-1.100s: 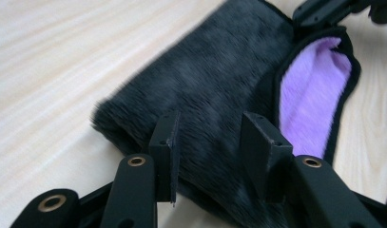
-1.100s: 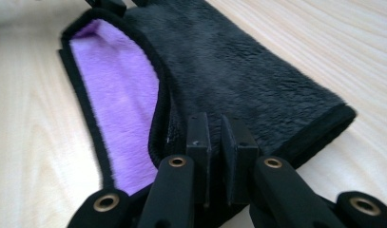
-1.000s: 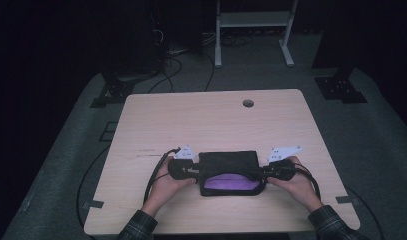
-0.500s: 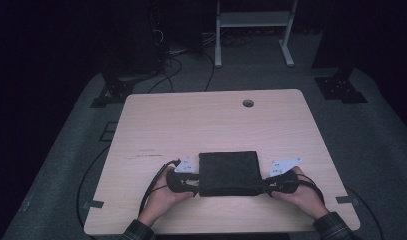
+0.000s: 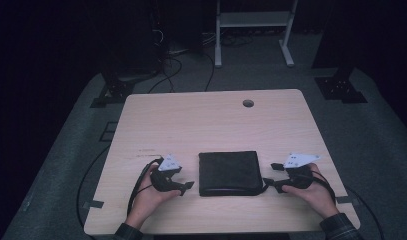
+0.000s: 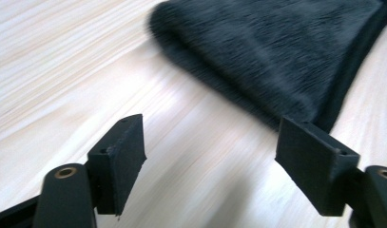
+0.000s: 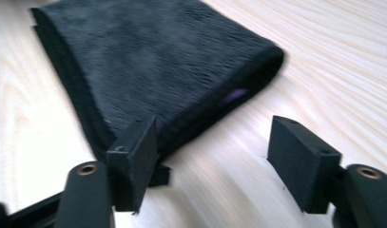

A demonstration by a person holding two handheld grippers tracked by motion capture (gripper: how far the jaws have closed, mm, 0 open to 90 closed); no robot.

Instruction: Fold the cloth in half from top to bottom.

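The folded black towel (image 5: 229,173) lies flat on the table (image 5: 191,125), squarely between both tools. The left tool (image 5: 185,186) and right tool (image 5: 268,182) have just been opening and stand spread, gripping nothing, each just beside its near towel edge, about equally close.

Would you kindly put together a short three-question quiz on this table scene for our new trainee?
1. True or false: the left gripper is clamped on the folded black cloth.
2. What colour shows at the fold of the cloth in the right gripper view?
3. Multiple choice: the right gripper has A) jaws open beside the cloth, B) jaws shut on the cloth, C) jaws shut on a cable.

Key
1. False: its jaws have just been opening, with bare table between them.
2. Purple.
3. A: its jaws have just been opening.
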